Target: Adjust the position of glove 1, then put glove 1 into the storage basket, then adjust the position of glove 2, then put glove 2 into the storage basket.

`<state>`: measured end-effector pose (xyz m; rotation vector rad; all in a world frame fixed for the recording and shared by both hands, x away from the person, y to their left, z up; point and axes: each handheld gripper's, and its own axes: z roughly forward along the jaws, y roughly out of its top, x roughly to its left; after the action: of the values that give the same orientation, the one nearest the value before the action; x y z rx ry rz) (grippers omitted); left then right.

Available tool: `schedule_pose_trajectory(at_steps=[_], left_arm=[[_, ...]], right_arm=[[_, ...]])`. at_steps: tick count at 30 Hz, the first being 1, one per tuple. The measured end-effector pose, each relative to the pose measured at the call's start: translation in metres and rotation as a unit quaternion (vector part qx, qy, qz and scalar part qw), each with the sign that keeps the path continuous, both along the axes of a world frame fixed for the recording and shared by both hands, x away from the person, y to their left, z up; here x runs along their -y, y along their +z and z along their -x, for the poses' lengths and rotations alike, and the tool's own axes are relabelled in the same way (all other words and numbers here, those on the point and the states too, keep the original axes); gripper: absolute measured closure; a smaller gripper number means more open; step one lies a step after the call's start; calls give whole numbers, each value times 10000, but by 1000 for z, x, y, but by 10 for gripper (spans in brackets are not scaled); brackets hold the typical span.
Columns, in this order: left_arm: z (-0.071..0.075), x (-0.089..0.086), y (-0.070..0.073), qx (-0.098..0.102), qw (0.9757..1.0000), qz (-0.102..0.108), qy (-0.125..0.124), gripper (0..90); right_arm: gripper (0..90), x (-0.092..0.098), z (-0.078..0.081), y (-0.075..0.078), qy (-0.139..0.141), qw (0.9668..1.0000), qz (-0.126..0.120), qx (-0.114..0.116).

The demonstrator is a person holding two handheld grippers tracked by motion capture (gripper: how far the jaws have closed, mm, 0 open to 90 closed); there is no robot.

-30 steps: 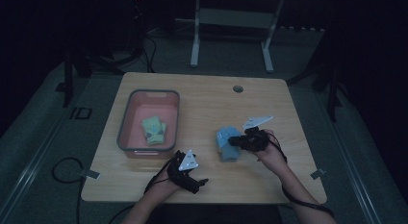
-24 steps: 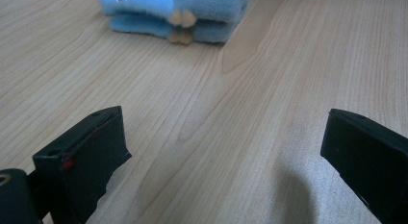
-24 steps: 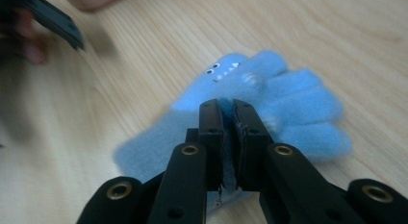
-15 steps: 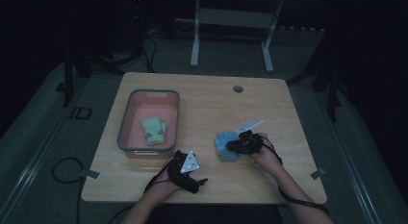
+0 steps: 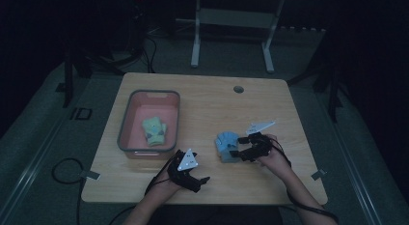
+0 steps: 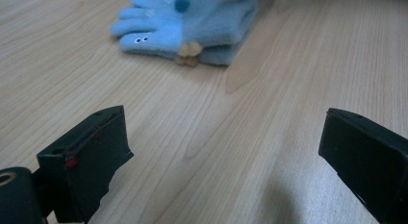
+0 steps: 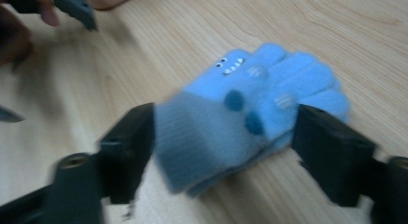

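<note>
A blue pair of gloves (image 5: 225, 144) lies folded on the wooden table (image 5: 212, 104), right of centre. My right gripper (image 5: 239, 152) is at its cuff end. In the right gripper view the gloves (image 7: 269, 89) lie between the jaws of my right gripper (image 7: 226, 130), which have just been opening and now stand wide on either side. My left gripper (image 5: 200, 182) rests near the front edge, open and empty. In its own view, my left gripper (image 6: 223, 156) faces the gloves (image 6: 192, 27) farther off across bare wood.
A pink bin (image 5: 126, 133) stands at the left of the table with a green glove (image 5: 154, 131) inside. A round cable hole (image 5: 238, 89) is near the far edge. The left gripper (image 7: 72, 7) and its hand appear at the top left of the right gripper view.
The right gripper's jaws have opened from a shut grip, leaving the blue gloves lying on the table between them. The right hand has shifted slightly nearer. The left hand has stayed still.
</note>
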<state>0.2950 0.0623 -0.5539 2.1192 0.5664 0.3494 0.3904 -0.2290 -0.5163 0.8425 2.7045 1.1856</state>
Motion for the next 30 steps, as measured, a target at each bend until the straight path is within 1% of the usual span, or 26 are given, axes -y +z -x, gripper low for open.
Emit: schedule_pose_trajectory(at_steps=[1,2,3,4,6,7,9,11,13,15,16,18,20,21,22,24,26,27,28,29,30], left_arm=[[0,0,0,-38,10000,-26,12,32],[0,0,0,-63,10000,-37,6,32],[0,1,0,-92,9999,-68,-6,32],[0,2,0,-102,9999,-127,-13,32],[1,3,1,-103,9999,-82,-54,32],[1,4,1,-100,9999,-104,-55,32],[1,5,1,-123,9998,-69,-116,32],[2,5,2,-157,9997,-99,-129,32],[3,6,2,-141,9997,-126,-143,32],[3,7,3,-160,9997,-92,-177,33],[3,7,4,-169,9996,-107,-185,33],[3,8,4,-193,9995,-85,-245,38],[3,10,5,-194,9993,-109,-286,39],[3,11,6,-146,9994,-177,-275,39],[3,12,7,-117,9993,-187,-291,39],[2,14,10,-126,9990,-160,-388,38],[0,15,13,-189,9987,-43,-480,38],[-2,16,15,-185,9987,-39,-479,38],[-3,16,16,-161,9988,-21,-471,38],[-5,17,17,-157,9985,-13,-520,39],[-6,18,18,-153,9985,-23,-522,41]], right_arm=[[196,2,1,0,-16,10000,-18,4],[180,4,2,0,-29,10000,-23,56],[176,6,3,0,-42,9999,-12,127],[169,8,3,0,-15,9999,29,125],[171,12,3,1,-114,9998,-28,141],[172,14,3,1,-164,9997,-50,172],[172,17,3,3,-225,9994,-89,264],[172,20,3,5,-243,9991,-136,319],[172,22,3,6,-272,9988,-176,360],[172,24,3,7,-302,9983,-245,432],[172,25,3,8,-315,9981,-276,455],[155,27,3,9,-315,9976,-293,539],[143,29,3,11,-366,9971,-259,622],[141,29,3,12,-371,9972,-258,599],[141,30,3,13,-401,9971,-284,577],[138,33,4,16,-522,9966,-353,529],[136,35,3,18,-675,9955,-477,472],[133,36,2,20,-724,9954,-489,402],[123,37,2,22,-738,9953,-509,370],[121,38,2,23,-730,9949,-575,395],[120,39,2,25,-677,9951,-625,348]])
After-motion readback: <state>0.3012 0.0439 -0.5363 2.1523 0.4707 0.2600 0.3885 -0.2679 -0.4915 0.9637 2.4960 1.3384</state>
